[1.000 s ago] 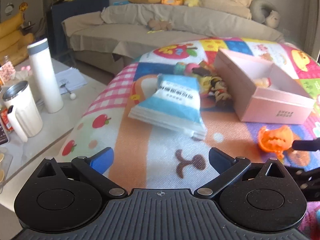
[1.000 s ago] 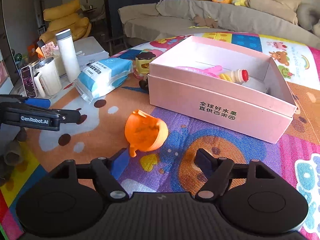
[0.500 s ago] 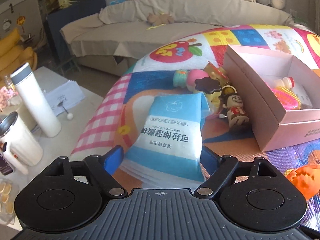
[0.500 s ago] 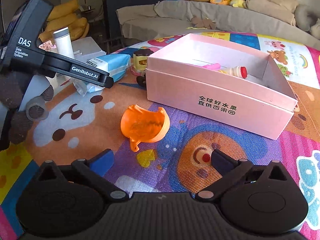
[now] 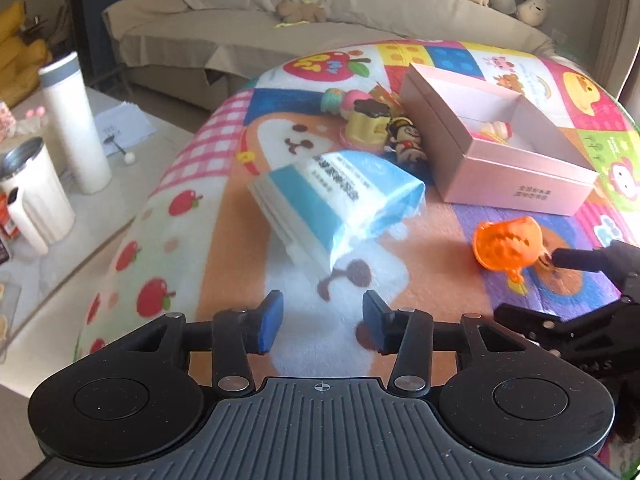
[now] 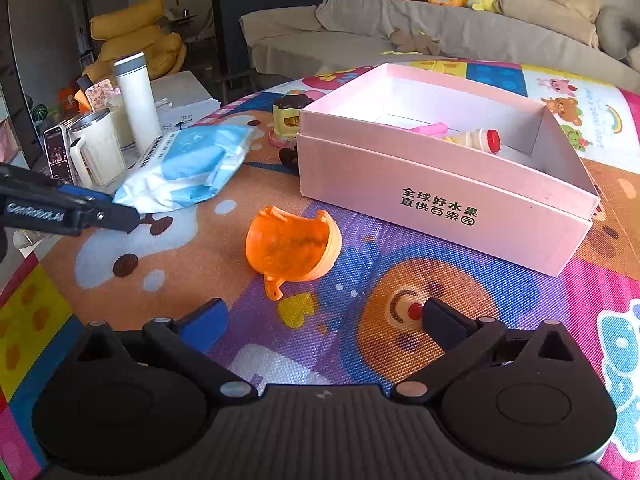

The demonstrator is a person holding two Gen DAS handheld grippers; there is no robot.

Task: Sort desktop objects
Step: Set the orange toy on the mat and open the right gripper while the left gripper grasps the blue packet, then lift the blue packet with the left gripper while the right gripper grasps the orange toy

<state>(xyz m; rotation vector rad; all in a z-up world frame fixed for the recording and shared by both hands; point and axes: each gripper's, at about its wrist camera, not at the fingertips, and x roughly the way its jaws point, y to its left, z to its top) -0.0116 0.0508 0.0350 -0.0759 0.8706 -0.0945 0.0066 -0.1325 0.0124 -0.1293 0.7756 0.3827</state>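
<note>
Sorting is judged partly done: a few small toys are seen inside the pink box (image 6: 440, 196) at frame right, while the blue wipes pack (image 5: 336, 204), orange toy (image 6: 292, 248) and figurines (image 5: 376, 128) are left on the desk (image 6: 400, 344). Both the left claw (image 5: 322, 326) and right claw (image 6: 320, 324) are spread, nothing pinched.

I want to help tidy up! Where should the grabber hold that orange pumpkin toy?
Probably across the pumpkin toy's rounded shell, coming from above with the right gripper, which is open just in front of it. It lies tipped, hollow side showing, so its thin rim would also fit between the fingers.
</note>
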